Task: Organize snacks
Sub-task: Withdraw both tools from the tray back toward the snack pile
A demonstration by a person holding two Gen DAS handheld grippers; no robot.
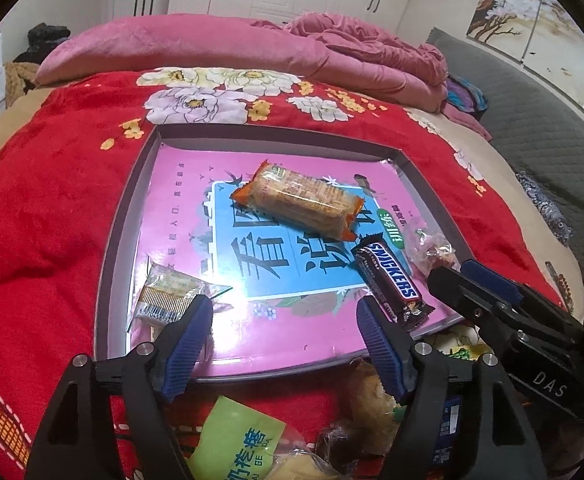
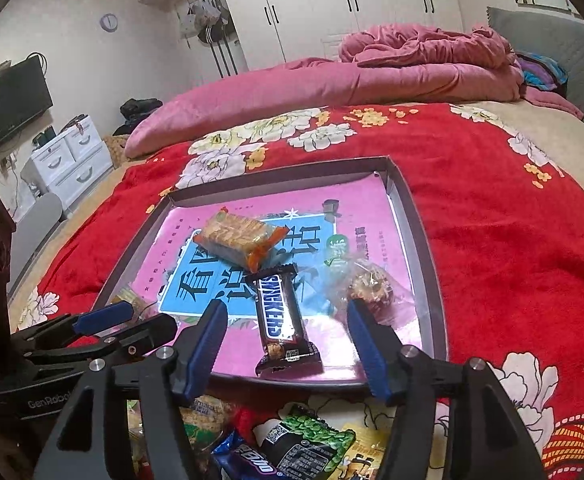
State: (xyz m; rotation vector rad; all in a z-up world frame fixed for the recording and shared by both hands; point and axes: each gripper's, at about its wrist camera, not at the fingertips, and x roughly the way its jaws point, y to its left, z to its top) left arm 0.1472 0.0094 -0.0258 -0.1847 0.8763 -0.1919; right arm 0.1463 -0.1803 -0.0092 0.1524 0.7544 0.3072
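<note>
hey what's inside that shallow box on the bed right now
Four snacks lie in the shallow box: a cracker pack, a Snickers bar, a clear-wrapped treat and a small wafer packet. They partly cover its pink printed sheet.

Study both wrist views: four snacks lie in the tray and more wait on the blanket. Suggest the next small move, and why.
Probably draw the right tool back toward the pile of snacks on the blanket near the tray. Both tools stand open with nothing gripped, and the Snickers bar already lies flat inside.
</note>
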